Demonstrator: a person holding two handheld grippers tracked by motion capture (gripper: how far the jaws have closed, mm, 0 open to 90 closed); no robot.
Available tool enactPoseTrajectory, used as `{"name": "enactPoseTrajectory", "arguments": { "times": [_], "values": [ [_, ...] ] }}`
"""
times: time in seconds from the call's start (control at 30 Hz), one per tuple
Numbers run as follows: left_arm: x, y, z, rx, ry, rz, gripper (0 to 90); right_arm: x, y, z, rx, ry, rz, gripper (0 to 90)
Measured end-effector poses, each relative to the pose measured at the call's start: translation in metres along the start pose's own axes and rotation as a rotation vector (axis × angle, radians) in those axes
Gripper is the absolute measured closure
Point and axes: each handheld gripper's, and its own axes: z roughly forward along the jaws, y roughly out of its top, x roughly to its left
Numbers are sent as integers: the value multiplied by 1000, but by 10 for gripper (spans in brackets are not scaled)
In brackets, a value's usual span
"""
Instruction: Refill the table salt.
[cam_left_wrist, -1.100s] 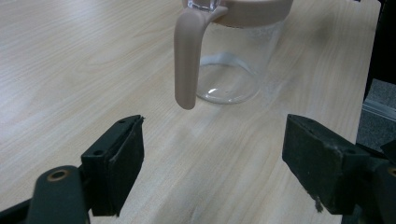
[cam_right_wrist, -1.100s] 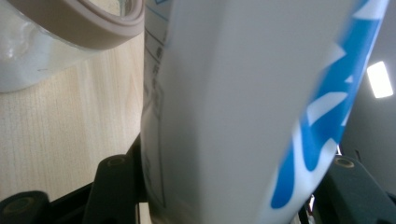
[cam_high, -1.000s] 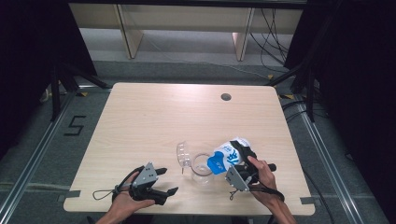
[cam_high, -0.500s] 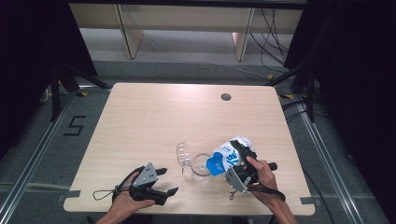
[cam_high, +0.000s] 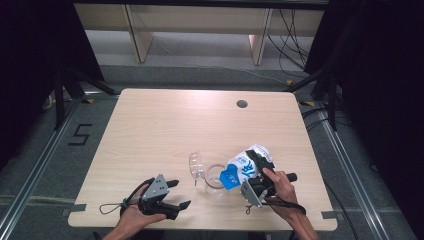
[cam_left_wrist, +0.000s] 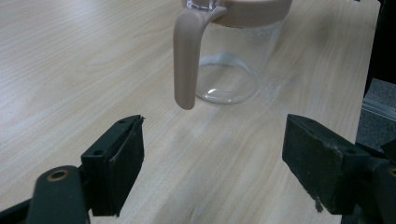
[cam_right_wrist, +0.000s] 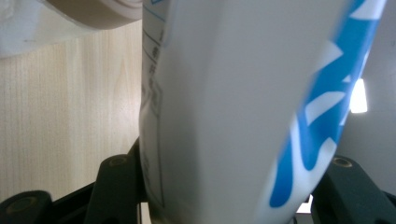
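Observation:
A clear glass jug (cam_high: 216, 177) with a beige rim and handle (cam_left_wrist: 186, 56) stands near the table's front middle, its clear lid (cam_high: 196, 165) flipped open to the left. My right gripper (cam_high: 256, 166) is shut on a white and blue bag (cam_high: 242, 168), which tilts left with its lower end at the jug's mouth. In the right gripper view the bag (cam_right_wrist: 233, 107) sits between both jaws, with the beige rim (cam_right_wrist: 98, 9) at top left. My left gripper (cam_high: 181, 194) rests open at the front left, and its jaws (cam_left_wrist: 215, 158) point at the jug (cam_left_wrist: 233, 60) with nothing between them.
The light wooden table (cam_high: 165, 125) has a round cable hole (cam_high: 242, 104) at its back right. Its front edge runs just below both hands. Wooden shelf legs (cam_high: 257, 42) and cables lie on the floor beyond the table.

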Motion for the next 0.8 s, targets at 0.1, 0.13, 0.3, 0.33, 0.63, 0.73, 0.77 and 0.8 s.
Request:
{"name": "enactPoseTrajectory", "arguments": {
  "times": [0.1,0.13,0.3,0.33,0.63,0.73,0.77,0.8],
  "values": [
    [0,0,0,3,3,-14,206,0,0,1,-4,9,-14,466],
    [0,0,0,1,1,-4,206,1,0,1,-4,17,-13,466],
    [0,0,-1,6,1,-1,206,1,0,2,-3,3,-25,467],
    [0,0,-1,6,0,1,206,0,-1,2,-2,7,-46,467],
    [0,0,0,0,2,-11,206,0,0,1,6,0,-54,469],
    [0,0,0,4,1,-6,206,-4,1,1,0,-1,-132,469],
    [-1,0,1,-4,2,-20,206,-3,1,1,8,-7,-112,469],
    [-1,0,0,1,2,-16,206,1,0,2,2,-10,-67,469]
  ]
}}
